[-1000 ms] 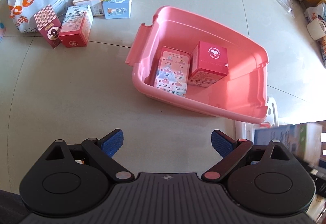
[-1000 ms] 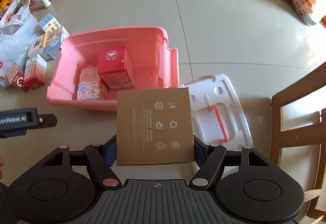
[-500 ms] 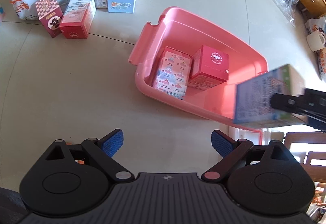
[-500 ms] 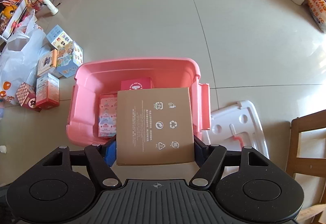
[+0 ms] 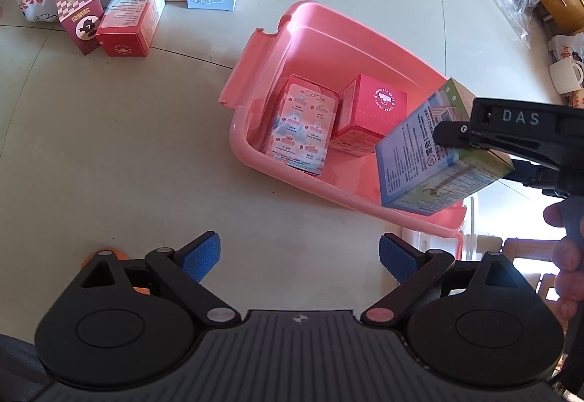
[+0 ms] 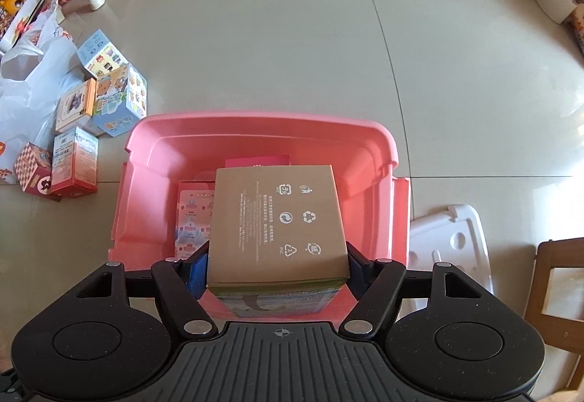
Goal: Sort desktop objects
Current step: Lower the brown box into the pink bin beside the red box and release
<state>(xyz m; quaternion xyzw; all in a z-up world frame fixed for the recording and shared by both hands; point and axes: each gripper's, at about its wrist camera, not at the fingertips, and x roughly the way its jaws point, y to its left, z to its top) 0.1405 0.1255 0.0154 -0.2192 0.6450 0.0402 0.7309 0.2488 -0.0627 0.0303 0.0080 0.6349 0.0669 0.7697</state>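
Right gripper [image 6: 276,272] pinches a brown-topped box [image 6: 278,223] above the pink bin's [image 5: 365,55] near edge. Left gripper [image 5: 299,252] spread, holding nothing, over the floor [image 5: 109,146].

"DAS" in raised letters on right gripper [image 5: 452,142] arm at 3 o'clock, recycling symbols on brown box face [image 6: 277,223], "LUCKY" partly legible on red box [image 5: 368,113] top
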